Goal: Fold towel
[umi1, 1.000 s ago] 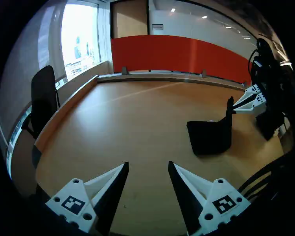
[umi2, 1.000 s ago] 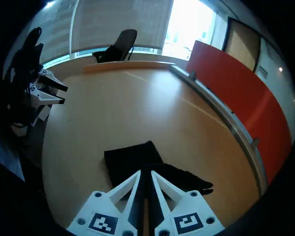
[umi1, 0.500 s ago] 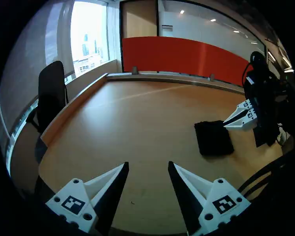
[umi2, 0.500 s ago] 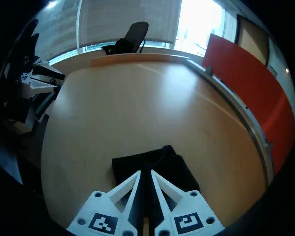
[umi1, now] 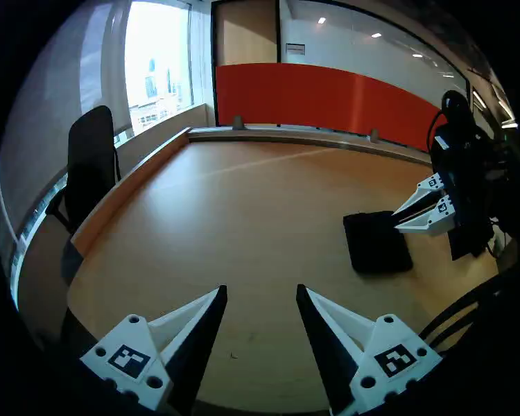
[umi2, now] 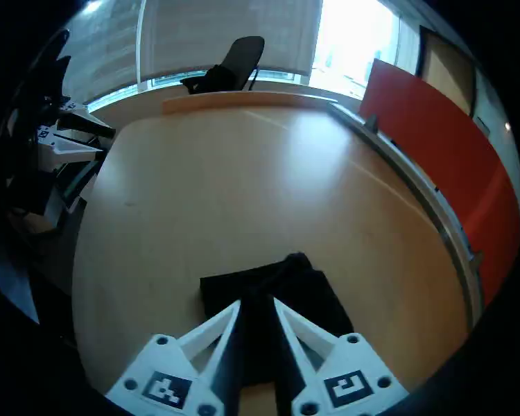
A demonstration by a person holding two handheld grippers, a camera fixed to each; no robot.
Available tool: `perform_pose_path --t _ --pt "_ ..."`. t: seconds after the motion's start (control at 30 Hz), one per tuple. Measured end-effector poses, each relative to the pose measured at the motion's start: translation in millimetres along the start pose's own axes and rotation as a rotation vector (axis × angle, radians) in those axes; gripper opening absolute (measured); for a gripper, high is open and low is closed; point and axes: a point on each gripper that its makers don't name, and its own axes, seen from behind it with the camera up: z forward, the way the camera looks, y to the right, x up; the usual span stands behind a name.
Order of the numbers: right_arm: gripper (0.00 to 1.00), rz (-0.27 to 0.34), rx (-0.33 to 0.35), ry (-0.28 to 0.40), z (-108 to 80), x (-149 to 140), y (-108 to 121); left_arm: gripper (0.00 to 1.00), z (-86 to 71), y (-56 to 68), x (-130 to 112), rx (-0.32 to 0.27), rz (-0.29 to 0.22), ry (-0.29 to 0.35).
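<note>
The black towel (umi2: 303,288) lies folded flat on the wooden surface (umi2: 225,173), directly under and ahead of the right gripper (umi2: 258,308), whose jaws stand narrowly apart. The left gripper (umi1: 260,305) hovers well away, its jaws wide apart with nothing between them.

Folded black towel (umi1: 376,243) on wooden table (umi1: 246,208)

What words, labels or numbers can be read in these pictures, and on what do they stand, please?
None can be read.
Wall sign: too small to read.
Markers on the left gripper and right gripper: patterns, no words.
</note>
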Motion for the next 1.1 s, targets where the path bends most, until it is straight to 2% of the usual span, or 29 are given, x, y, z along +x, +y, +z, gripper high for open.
perform_pose_path --t 0.1,0.13,0.17,0.33,1.1 --pt "0.65 0.002 -0.01 -0.001 -0.7 -2 1 0.73 -0.5 -0.2 0 0.002 0.0 0.0" --pt "0.72 0.002 -0.014 -0.004 -1.0 -4 1 0.73 -0.6 -0.2 -1 0.002 0.0 0.0" --pt "0.75 0.003 -0.018 -0.006 -1.2 -5 1 0.73 -0.8 -0.1 -1 0.002 0.0 0.0" --pt "0.79 0.027 -0.021 -0.014 -2.6 -15 -1 0.73 -1.1 0.0 -1 0.003 0.0 -0.001" --pt "0.79 0.121 -0.081 -0.084 -13.0 -80 -10 0.73 -1.3 2.9 1 -0.001 0.008 0.004"
